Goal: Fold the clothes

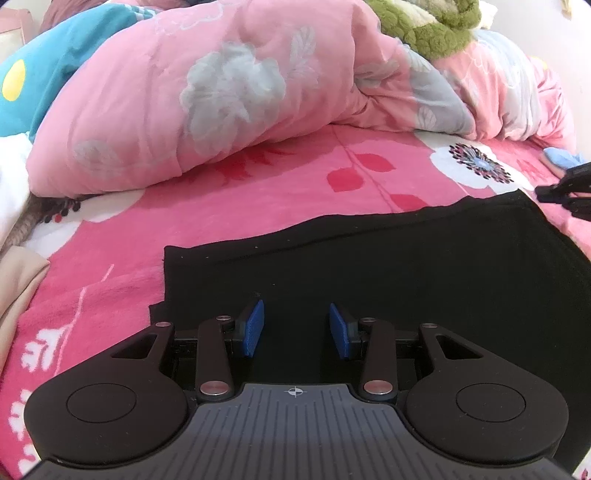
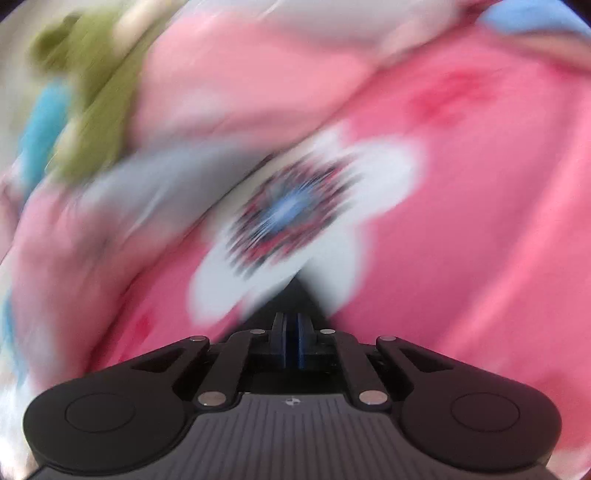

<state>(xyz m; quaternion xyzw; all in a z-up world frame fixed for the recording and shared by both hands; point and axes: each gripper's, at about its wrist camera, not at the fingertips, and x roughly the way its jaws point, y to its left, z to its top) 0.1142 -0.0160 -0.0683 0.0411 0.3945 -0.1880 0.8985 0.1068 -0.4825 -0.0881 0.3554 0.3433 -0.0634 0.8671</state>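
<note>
A black garment lies flat on the pink flowered bedsheet, with straight folded edges at its left and far sides. My left gripper hovers over its near part, open, its blue pads apart with only cloth below them. At the right edge of the left wrist view, the right gripper sits by the garment's far right corner. The right wrist view is blurred by motion; there the right gripper is shut, and a black point of the garment sticks out from between its pads.
A bunched pink quilt with grey flowers rises behind the garment. A green knitted item rests on top of it, a teal cushion lies far left, and beige cloth sits at the left edge. A small blue thing lies far right.
</note>
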